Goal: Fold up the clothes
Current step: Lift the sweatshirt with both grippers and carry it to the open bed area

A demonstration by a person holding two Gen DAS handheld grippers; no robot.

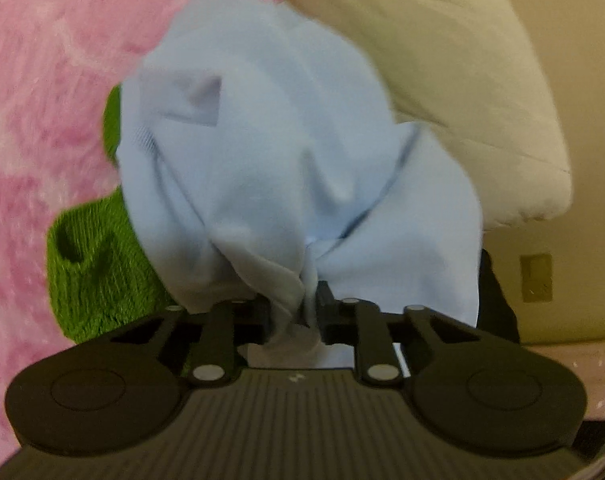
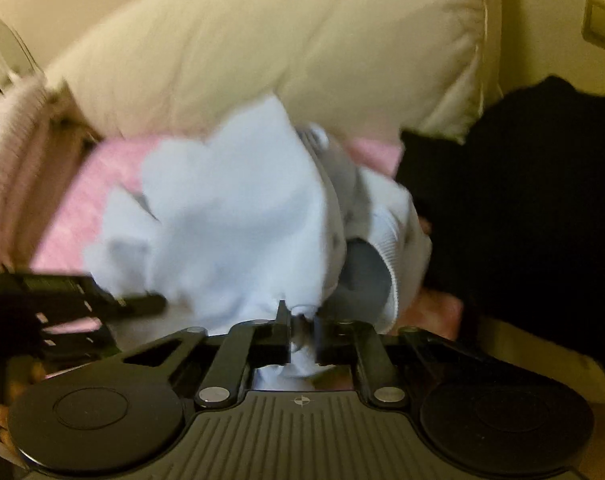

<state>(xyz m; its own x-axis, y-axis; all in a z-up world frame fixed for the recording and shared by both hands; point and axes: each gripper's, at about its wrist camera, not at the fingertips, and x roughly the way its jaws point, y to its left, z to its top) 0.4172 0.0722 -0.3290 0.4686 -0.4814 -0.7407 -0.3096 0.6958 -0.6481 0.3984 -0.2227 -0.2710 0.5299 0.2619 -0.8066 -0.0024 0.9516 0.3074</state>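
Note:
A light blue garment (image 1: 262,168) hangs bunched in front of my left gripper (image 1: 308,300), which is shut on a pinch of its cloth. In the right wrist view the same light blue garment (image 2: 230,216) is crumpled, with a ribbed collar or cuff showing at its right side, and my right gripper (image 2: 302,320) is shut on a fold of it. The picture is blurred. The other gripper (image 2: 62,300) shows as a black shape at the lower left of the right wrist view.
A pink fluffy blanket (image 1: 42,120) covers the surface below. A green knitted item (image 1: 94,272) lies on it, partly under the blue garment. A cream pillow (image 2: 282,48) leans behind. A black garment (image 2: 522,208) lies at right. A wall plate (image 1: 536,278) is on the beige wall.

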